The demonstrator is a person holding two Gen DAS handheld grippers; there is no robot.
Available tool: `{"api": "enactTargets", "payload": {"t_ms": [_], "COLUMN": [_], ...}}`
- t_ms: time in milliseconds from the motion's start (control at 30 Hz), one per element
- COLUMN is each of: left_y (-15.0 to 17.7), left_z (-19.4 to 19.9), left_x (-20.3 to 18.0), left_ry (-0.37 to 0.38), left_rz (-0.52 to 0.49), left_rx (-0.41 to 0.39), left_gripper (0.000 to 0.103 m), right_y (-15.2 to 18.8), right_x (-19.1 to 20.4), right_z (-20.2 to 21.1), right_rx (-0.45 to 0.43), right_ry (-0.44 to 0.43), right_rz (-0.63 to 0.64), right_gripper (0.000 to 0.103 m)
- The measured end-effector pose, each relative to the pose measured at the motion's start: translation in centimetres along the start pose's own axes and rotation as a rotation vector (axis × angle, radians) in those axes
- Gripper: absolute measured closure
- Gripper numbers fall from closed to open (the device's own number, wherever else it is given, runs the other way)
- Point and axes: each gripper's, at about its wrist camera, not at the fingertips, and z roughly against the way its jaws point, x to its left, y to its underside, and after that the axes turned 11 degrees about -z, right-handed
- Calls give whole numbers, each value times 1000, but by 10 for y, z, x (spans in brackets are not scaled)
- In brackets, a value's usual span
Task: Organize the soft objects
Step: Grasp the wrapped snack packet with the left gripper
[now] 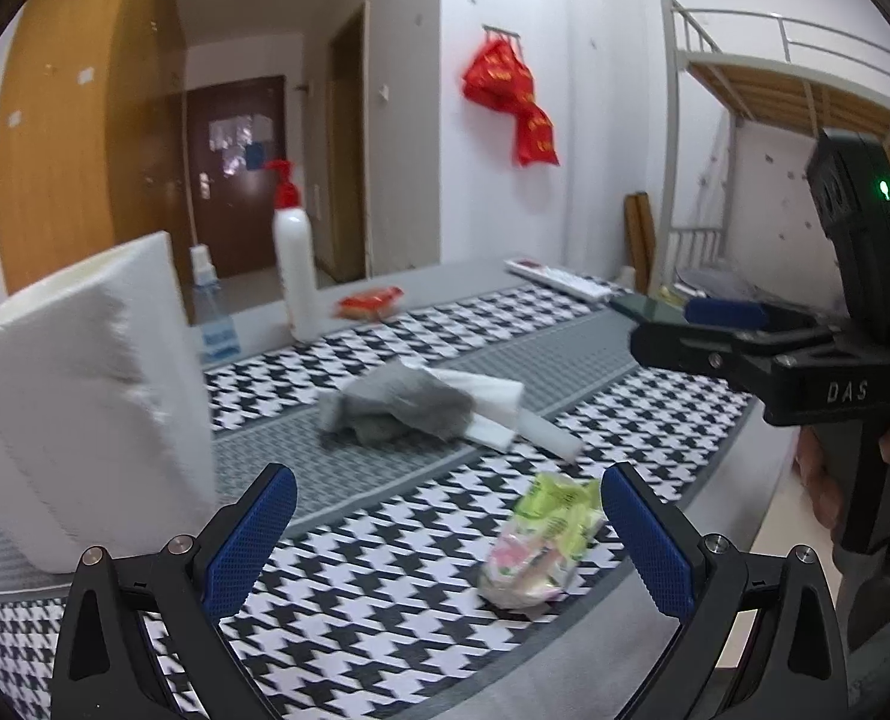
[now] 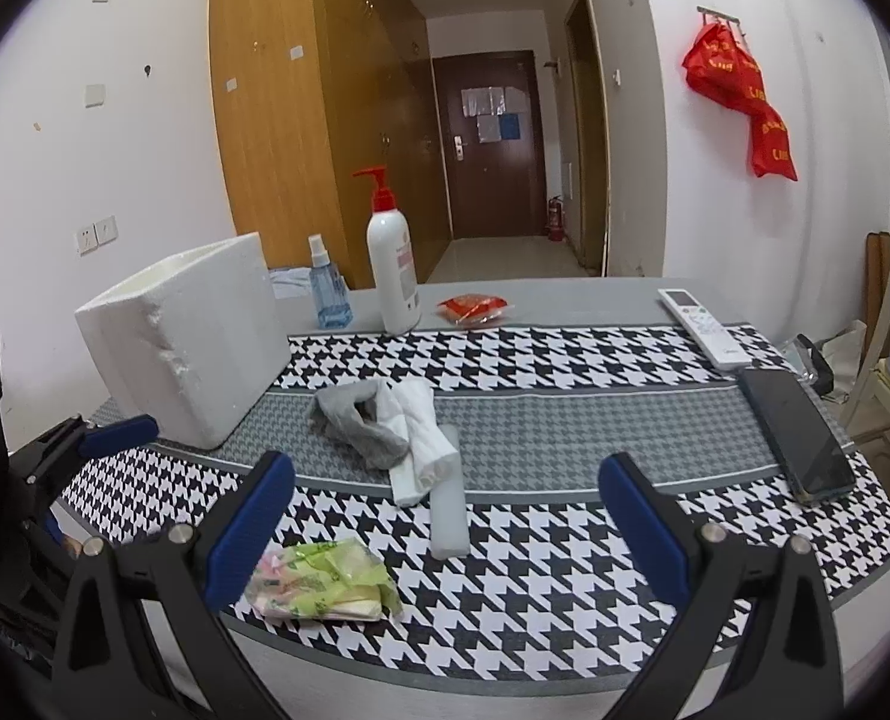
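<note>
The left gripper [image 1: 448,531] hovers spread wide and empty, a crinkly green plastic tissue pack [image 1: 541,543] just ahead between its fingers. The right gripper [image 2: 445,525] is likewise agape. The pack looks light, squashy and slippery; pinch across its middle.

Foam box [image 2: 187,342] blocks left; cloth [image 2: 565,420] open right.

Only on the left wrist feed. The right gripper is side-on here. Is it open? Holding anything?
Observer: The right gripper is open and empty, above the checked mat.
Operator: Dark thing behind its tip?
Observer: A phone, lying flat at the mat's right end, next to a remote.
Operator: White stuff under the grey sock?
Observer: Two items. The grey sock overlaps a folded white sock, which lies partly on a separate foam strip.
</note>
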Motion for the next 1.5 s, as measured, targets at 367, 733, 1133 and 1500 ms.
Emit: {"api": "enactTargets", "payload": {"t_ms": [367, 733, 1133, 1500], "left_y": [2, 10, 19, 20], "left_z": [-33, -53, -66, -65], "left_x": [-23, -37, -43, -33], "left_ry": [23, 65, 119, 69], "left_rz": [-30, -60, -56, -27], "left_rx": [110, 197, 250, 240], "left_gripper": [7, 22, 51, 73], "right_y": [-2, 6, 20, 29], "right_x": [-15, -25, -21, -20], "right_z": [-11, -33, -49, -64], "right_rx": [54, 151, 218, 258], "right_ry": [-11, -29, -60, -52], "right_rz": [20, 32, 49, 68], "right_gripper": [0, 0, 0, 15]}}
